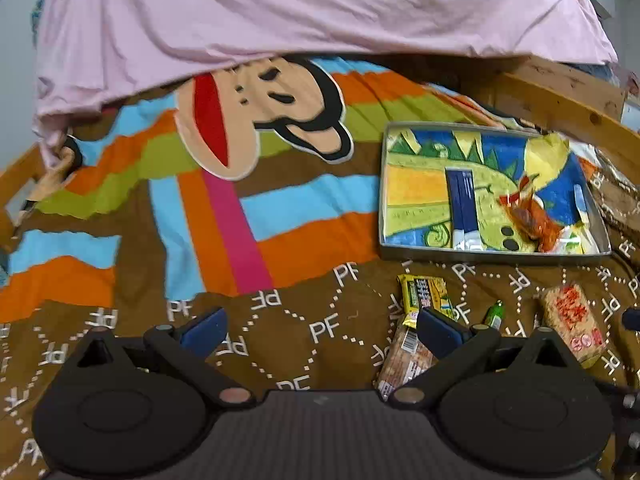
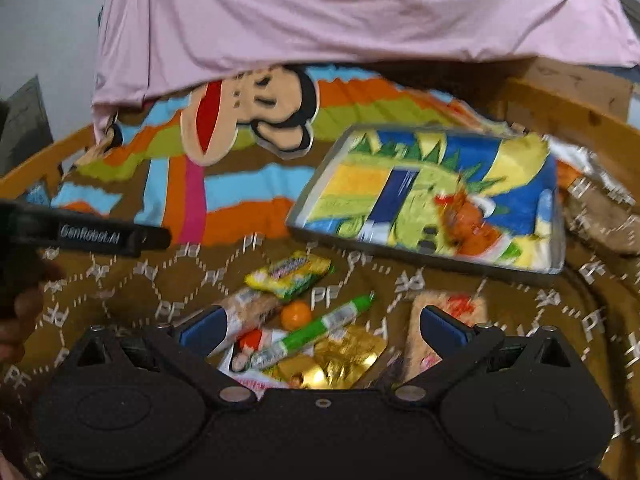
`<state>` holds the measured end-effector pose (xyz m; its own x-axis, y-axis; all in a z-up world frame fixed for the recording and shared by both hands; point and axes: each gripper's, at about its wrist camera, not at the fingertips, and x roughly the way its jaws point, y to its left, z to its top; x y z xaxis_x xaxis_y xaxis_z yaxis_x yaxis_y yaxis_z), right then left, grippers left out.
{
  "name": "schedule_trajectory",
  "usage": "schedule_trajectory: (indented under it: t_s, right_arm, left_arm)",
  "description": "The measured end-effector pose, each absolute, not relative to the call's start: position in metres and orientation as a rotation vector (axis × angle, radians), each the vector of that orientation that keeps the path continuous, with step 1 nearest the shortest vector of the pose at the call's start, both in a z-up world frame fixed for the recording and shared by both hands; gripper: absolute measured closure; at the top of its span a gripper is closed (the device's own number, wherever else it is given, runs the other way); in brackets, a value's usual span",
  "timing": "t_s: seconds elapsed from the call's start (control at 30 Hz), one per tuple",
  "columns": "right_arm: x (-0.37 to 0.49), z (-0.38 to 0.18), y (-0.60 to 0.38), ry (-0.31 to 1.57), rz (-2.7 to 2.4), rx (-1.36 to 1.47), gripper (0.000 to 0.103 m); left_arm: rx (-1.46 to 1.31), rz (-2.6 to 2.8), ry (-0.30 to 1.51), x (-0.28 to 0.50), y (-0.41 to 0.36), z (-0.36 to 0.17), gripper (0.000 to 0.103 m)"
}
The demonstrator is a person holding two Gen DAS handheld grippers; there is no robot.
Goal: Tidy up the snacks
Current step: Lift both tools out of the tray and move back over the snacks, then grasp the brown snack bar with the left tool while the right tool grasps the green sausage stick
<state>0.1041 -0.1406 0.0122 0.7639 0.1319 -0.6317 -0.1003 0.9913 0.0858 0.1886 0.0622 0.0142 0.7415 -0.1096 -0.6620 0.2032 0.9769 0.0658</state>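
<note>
A grey tray lined with a dinosaur-print cloth lies on the blanket and holds a dark blue packet and an orange wrapped snack. In front of it lie loose snacks: a yellow-green packet, a cracker pack, a green stick, a rice cake pack, an orange ball and a gold packet. My left gripper is open over bare blanket. My right gripper hangs open above the snack pile.
A striped cartoon blanket covers a surface with wooden rails. A person in a pink shirt stands at the far side. The left gripper's body shows at the left of the right wrist view.
</note>
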Motion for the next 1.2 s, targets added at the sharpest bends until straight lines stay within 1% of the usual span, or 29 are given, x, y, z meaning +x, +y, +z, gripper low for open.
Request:
schedule_trajectory:
  t_s: [0.1,0.37,0.5,0.57,0.7,0.83,1.0,1.03,1.2]
  right_arm:
    - [0.112,-0.001,-0.136,0.746,0.146,0.06,0.001]
    - [0.131,-0.028,-0.126,0.819,0.187,0.0,0.001]
    - [0.142,-0.038,-0.127,0.844,0.196,-0.016,0.001]
    - [0.151,-0.041,-0.131,0.862,0.182,-0.006,0.008]
    - [0.17,-0.045,-0.144,0.899,0.163,0.081,0.01]
    - [0.187,-0.048,-0.146,0.926,0.192,0.167,0.015]
    - [0.203,-0.056,-0.141,0.956,0.212,0.186,0.022]
    - [0.206,-0.057,-0.141,0.96,0.212,0.187,0.026]
    - [0.212,-0.06,-0.142,0.969,0.199,0.176,0.033]
  left_arm:
    - [0.156,-0.226,0.728,0.202,0.061,0.002,0.0]
    - [0.189,-0.362,0.766,0.219,0.051,-0.032,0.0]
    - [0.23,-0.4,0.789,0.222,0.048,-0.041,0.0]
    - [0.235,-0.412,0.793,0.224,0.049,-0.043,0.0]
    - [0.259,-0.44,0.811,0.226,0.049,-0.05,0.0]
    - [0.262,-0.473,0.84,0.225,0.047,-0.056,0.0]
    - [0.293,-0.461,0.847,0.224,0.046,-0.061,0.002]
    - [0.282,-0.479,0.855,0.224,0.047,-0.062,0.002]
    - [0.31,-0.485,0.847,0.221,0.043,-0.064,0.002]
